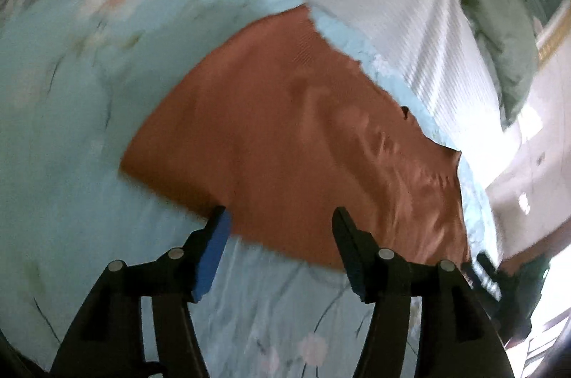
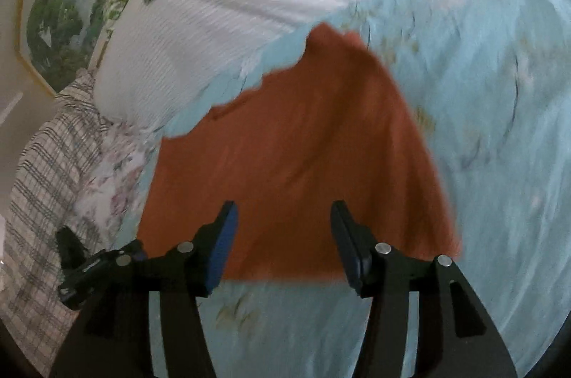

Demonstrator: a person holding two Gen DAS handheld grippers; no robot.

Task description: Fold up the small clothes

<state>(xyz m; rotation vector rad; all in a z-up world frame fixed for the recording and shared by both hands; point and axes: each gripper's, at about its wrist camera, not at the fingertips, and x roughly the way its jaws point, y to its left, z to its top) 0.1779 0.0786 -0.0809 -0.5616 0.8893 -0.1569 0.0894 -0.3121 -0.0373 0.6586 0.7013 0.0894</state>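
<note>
The left gripper [image 1: 280,212] is standing about half open, its blue-padded fingers [image 1: 212,256] gripping nothing; the near edge of the orange garment [image 1: 292,142] is lying just beyond its tips. The right gripper [image 2: 283,208] is likewise standing partly open and empty, its fingers [image 2: 221,246] hovering above the near hem of the same orange garment [image 2: 285,171].

The garment is lying spread flat on a light blue floral bedsheet [image 1: 64,135], with soft wrinkles running across the side nearer the white cover. Its far edge is reaching up against a white ribbed blanket [image 2: 228,6] that is covering the far part of the bed.

Beyond the blanket, a green pillow [image 1: 499,31] is resting at the head of the bed. In the right wrist view, a checked cloth [image 2: 39,185] is lying at the left edge, with a framed landscape picture [image 2: 60,6] hanging on the wall above it. Both views are blurring at the edges.
</note>
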